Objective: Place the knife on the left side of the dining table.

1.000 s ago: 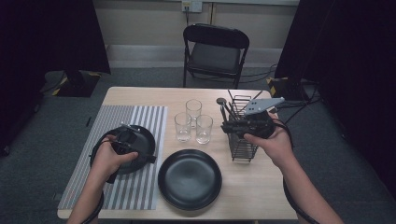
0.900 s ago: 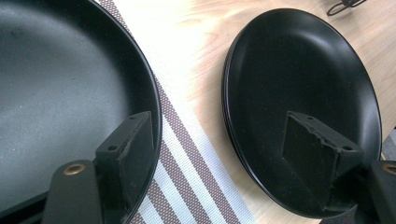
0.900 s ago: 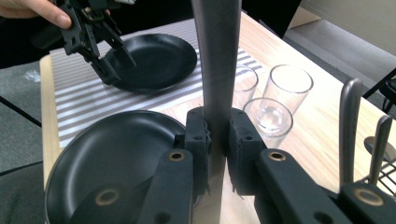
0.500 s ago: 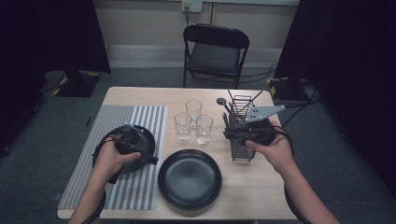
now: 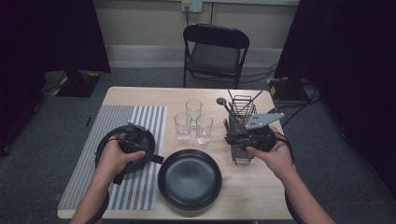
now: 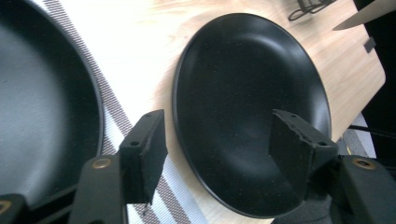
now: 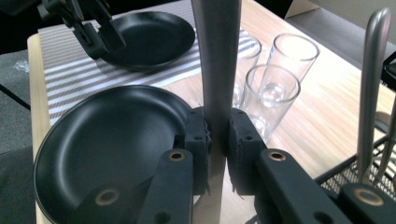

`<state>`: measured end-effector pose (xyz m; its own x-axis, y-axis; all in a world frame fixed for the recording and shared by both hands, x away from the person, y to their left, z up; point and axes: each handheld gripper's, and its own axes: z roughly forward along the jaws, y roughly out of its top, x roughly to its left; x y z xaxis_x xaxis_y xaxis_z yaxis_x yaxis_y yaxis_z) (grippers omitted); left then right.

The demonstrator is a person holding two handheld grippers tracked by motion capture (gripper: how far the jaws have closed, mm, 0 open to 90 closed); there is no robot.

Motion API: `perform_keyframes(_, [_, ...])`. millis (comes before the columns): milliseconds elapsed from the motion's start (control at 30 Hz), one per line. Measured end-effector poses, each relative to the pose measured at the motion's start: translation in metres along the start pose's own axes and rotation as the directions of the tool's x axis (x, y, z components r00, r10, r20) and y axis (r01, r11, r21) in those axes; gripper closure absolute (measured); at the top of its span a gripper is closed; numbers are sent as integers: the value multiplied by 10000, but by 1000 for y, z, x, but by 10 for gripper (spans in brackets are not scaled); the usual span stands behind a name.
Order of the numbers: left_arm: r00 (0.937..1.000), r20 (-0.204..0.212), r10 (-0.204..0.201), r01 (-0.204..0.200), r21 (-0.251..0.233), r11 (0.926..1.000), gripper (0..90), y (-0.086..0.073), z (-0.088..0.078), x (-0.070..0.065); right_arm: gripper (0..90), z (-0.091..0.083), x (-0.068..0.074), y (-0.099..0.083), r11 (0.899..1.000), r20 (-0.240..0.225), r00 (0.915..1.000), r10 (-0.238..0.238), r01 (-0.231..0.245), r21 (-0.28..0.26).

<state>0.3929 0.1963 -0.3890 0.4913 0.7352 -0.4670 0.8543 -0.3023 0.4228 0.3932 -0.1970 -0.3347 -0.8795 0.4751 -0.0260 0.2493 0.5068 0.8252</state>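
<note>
1. Left gripper [image 5: 156, 159] rests over the grey striped placemat [image 5: 140, 116] on the wooden counter [image 5: 261, 191]; the right gripper [image 5: 229, 138] sits at the black wire cutlery rack [image 5: 243, 135].
2. Left gripper view: its jaws, spread with nothing between them, have just been narrowing above the round black plate [image 6: 243, 93].
3. Right gripper view: right gripper [image 7: 217, 140] pinches a flat grey metal utensil handle [image 7: 215, 60], upright, above the plate [image 7: 107, 140] beside three clear glasses [image 7: 271, 93].

Recording studio: black curtains [image 5: 51, 37], folding chair [image 5: 215, 51], carpet.
</note>
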Motion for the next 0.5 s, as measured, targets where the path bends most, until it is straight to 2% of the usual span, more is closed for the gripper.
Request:
perform_keyframes(33, [9999,80,91,-91,51,9999,378,1,0,-1,807,1,0,-2,10000,-2,10000,0,0,15])
perform_keyframes(67, [9999,132,-11,11,21,10000,373,3,0,-4,807,1,0,-5,10000,-13,10000,38,-38,36])
perform_keyframes(167, [9999,-46,145,-145,98,9998,374,7,-1,-11,807,3,0,-9,9999,-21,10000,23,-23,100])
perform_keyframes(267, [9994,163,312,-311,-9,9995,375,14,-1,-20,807,4,1,-11,9998,-27,10000,4,-3,174])
perform_keyframes(367, [9986,-18,534,-533,186,9984,367,19,-1,-27,807,4,2,-12,9998,34,10000,-33,32,204])
perform_keyframes(433, [9971,40,761,-762,278,9967,367,23,-1,-33,806,4,1,-14,9997,4,10000,-11,11,230])
perform_keyframes(467, [9976,48,688,-689,312,9971,367,25,-2,-35,807,5,1,-15,9997,-1,10000,-5,5,258])
perform_keyframes(500, [9968,59,795,-796,360,9962,372,26,-2,-37,807,5,1,-15,9996,9,10000,-12,12,294])
